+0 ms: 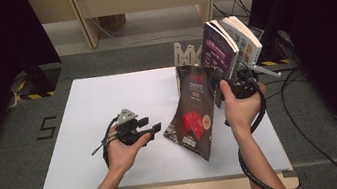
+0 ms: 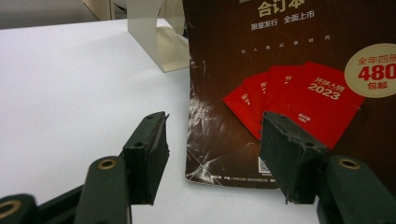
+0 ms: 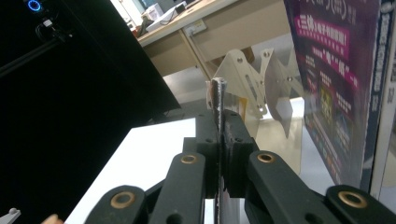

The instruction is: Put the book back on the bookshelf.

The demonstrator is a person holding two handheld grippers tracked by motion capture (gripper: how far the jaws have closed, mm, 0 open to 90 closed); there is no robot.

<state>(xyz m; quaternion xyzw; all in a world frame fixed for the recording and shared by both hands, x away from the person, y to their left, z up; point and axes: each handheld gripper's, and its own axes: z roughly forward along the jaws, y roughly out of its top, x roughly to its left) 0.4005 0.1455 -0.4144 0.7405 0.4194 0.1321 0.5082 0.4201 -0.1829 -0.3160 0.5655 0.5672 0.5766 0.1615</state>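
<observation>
Currently lifting dark magazine (image 1: 194, 116) off white table (image 1: 90, 126), tilted, lower corner low near table, just left of upright books (image 1: 230, 45) in rack (image 1: 185, 54). My right gripper (image 1: 236, 87) clenched on its top edge. My left gripper (image 1: 148, 128) released, jaws wide, just short of lower corner. Next, I judge: steady the lower edge, stand it beside the books.

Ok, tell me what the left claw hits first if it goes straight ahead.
Probably the dark magazine: the open left claw points at its lower corner, though depth is hard to judge.
</observation>
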